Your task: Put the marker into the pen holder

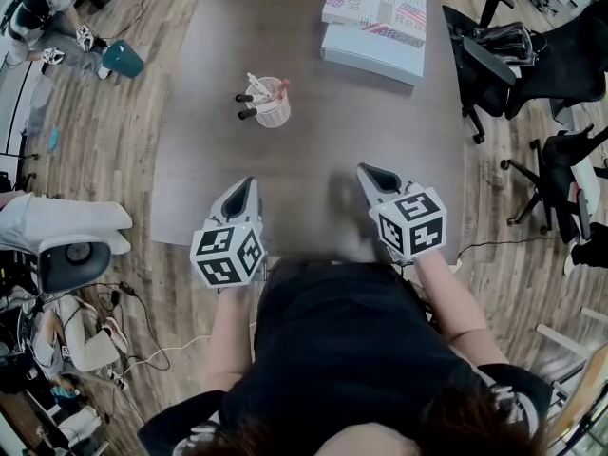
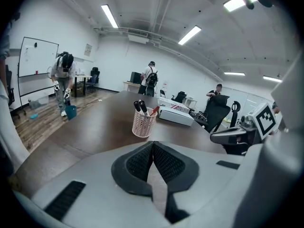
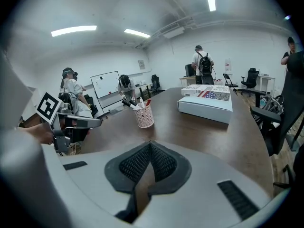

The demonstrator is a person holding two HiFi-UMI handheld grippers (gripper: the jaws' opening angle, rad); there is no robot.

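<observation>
Presently, markers [image 1: 244, 98] are lodged in the pen holder [image 1: 273, 110], leaning on its rim. Left gripper [image 1: 249, 184] and right gripper [image 1: 367, 171], both clenched on nothing, are kept well apart from it, so the task is judged complete.

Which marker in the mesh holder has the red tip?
The red-tipped marker on the side of the pen holder facing the stacked boxes; the two black-capped markers lean out the opposite way.
</observation>
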